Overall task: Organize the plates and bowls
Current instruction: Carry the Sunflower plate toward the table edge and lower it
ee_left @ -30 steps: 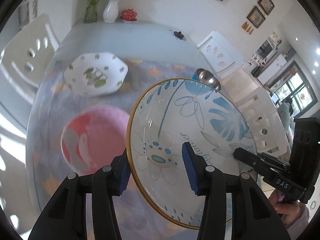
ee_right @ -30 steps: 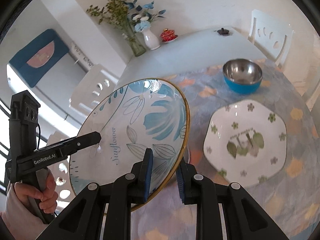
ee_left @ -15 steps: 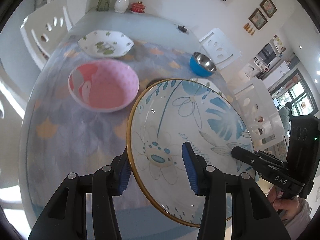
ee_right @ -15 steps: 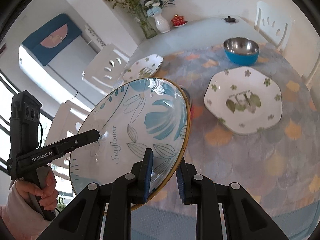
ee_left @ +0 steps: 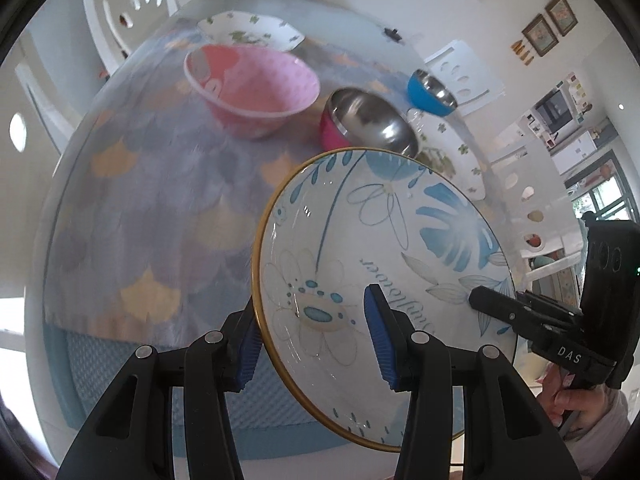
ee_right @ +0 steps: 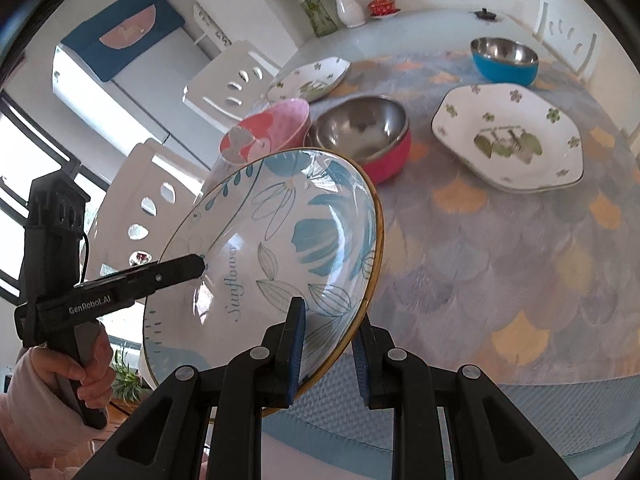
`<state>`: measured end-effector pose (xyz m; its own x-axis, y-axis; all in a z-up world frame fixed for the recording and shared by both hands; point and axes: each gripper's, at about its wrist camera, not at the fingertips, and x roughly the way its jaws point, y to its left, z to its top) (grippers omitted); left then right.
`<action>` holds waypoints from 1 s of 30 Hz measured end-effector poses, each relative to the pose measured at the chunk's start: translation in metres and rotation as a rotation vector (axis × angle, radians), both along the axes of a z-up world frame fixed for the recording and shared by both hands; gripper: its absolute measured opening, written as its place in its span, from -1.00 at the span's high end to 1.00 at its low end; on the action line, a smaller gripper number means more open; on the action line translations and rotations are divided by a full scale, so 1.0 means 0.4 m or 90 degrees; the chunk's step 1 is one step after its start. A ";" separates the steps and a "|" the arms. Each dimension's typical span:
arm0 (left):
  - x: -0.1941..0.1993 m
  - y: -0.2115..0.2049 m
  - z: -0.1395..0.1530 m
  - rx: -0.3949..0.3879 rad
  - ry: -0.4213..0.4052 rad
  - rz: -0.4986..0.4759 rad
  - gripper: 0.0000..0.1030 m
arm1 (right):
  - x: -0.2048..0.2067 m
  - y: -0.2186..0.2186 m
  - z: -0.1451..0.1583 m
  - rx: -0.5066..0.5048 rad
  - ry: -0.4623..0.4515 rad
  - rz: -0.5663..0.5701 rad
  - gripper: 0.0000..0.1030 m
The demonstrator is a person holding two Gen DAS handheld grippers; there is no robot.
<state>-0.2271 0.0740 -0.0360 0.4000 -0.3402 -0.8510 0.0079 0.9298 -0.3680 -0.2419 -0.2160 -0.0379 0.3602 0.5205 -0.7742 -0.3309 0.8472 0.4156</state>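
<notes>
Near part of the scale-patterned tabletop (ee_right: 500,280) lay bare and open to approach. Farther in, blocked by a red steel-lined bowl (ee_right: 368,136) just beside a pink dotted bowl (ee_right: 268,132), and on the right by a white clover-printed plate (ee_right: 508,136). Behind them stood a blue steel-lined bowl (ee_right: 504,60) and a second clover plate (ee_right: 308,78).

The left tool (ee_left: 316,336) points steeply downward, its blue-padded jaws set apart and closed on the rim of the blue-flowered plate (ee_left: 384,248), one pad under the rim, one on the inner face. The right tool (ee_right: 328,344) also tilts downward, jaws nearly together, pinching the plate's opposite rim. Each is carried by a person's hand wrapped around its black grip: left hand (ee_right: 86,372), right hand (ee_left: 568,398), both in pale sleeves.
</notes>
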 end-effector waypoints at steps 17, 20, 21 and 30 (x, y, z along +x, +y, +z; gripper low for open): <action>0.002 0.005 -0.109 0.017 0.068 -0.012 0.15 | 0.043 0.028 -0.076 -0.038 0.066 0.003 0.58; 0.006 0.013 -0.116 0.018 0.075 -0.008 0.15 | 0.047 0.032 -0.081 -0.034 0.074 0.004 0.58; 0.007 0.014 -0.119 0.019 0.077 -0.008 0.15 | 0.047 0.034 -0.083 -0.034 0.077 0.005 0.58; 0.007 0.000 -0.145 0.026 0.096 -0.030 0.15 | 0.051 0.034 -0.105 -0.039 0.108 -0.004 0.59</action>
